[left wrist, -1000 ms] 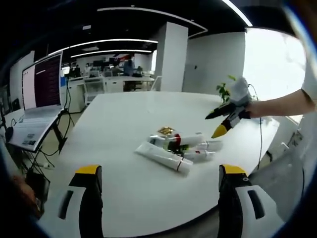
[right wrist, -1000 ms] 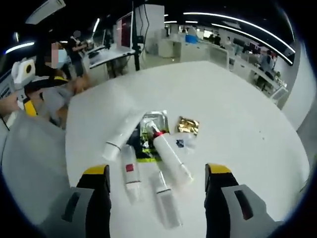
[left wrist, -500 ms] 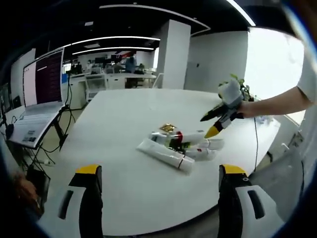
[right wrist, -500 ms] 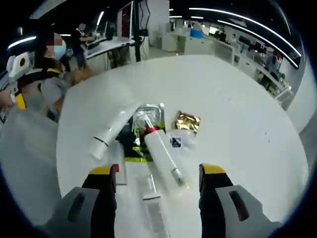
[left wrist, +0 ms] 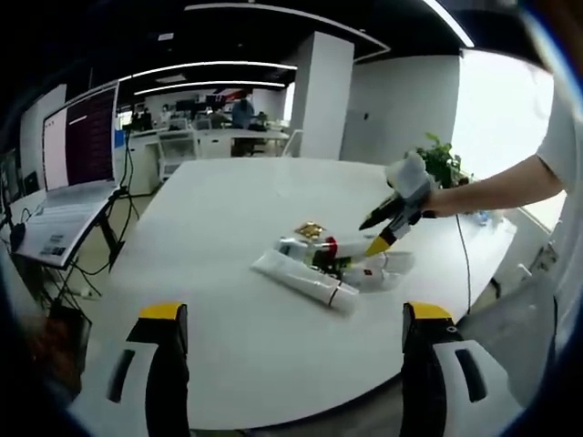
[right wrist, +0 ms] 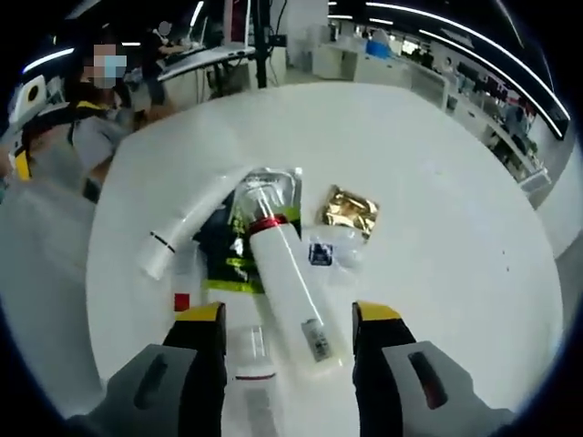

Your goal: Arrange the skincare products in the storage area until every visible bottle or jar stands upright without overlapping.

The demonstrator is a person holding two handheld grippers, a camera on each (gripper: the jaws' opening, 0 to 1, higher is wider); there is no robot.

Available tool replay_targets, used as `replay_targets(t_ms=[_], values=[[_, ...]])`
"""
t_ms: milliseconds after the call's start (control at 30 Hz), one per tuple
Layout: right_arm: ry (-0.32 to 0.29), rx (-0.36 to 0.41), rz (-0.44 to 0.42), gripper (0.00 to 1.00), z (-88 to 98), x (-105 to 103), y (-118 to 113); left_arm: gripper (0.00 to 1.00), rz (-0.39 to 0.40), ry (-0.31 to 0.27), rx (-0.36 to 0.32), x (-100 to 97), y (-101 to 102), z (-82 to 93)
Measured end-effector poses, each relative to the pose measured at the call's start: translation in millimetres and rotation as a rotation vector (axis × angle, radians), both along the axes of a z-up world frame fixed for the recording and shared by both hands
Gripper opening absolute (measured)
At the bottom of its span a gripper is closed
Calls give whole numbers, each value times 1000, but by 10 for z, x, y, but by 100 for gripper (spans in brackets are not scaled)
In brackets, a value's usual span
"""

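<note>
Right gripper (right wrist: pixel 285 314) lower, nearer the red-banded tube (right wrist: pixel 284 289), fingers apart; gold sachet (right wrist: pixel 352 210) beside; left gripper (left wrist: pixel 296 314) agape.

Labels on tubes (right wrist: pixel 284 287) too blurred to read. Dark packet (right wrist: pixel 223 255) partly covered by them. Small tube (right wrist: pixel 250 360) partly behind right gripper's jaw.

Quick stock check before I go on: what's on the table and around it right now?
Table: one, white, round.
Tubes: at least three, white, lying in an overlapping pile mid-table.
Gold sachet: one, beside the pile.
Clear packet: one, under the tubes.
Screen: one, on a stand left of the table.
Plant: one, green, by the window.
Left tongs: open, short of the pile.
Right tongs: open, over the pile.
</note>
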State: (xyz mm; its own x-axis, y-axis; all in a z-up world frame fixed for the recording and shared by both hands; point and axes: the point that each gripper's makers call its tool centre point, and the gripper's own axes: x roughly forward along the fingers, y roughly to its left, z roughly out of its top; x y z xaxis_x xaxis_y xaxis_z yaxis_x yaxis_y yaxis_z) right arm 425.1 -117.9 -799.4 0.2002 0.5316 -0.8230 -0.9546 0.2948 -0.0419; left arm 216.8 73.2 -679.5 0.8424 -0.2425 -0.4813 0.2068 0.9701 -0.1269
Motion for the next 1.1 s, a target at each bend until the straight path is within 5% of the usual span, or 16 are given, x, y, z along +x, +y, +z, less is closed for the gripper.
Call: replay_targets(t_ms=[633, 1100], values=[[-15, -146, 134, 33, -264, 65, 20, 90, 50, 14, -78, 40, 97, -28], [-10, -244, 232, 31, -331, 85, 47, 89, 40, 29, -72, 30, 89, -54]])
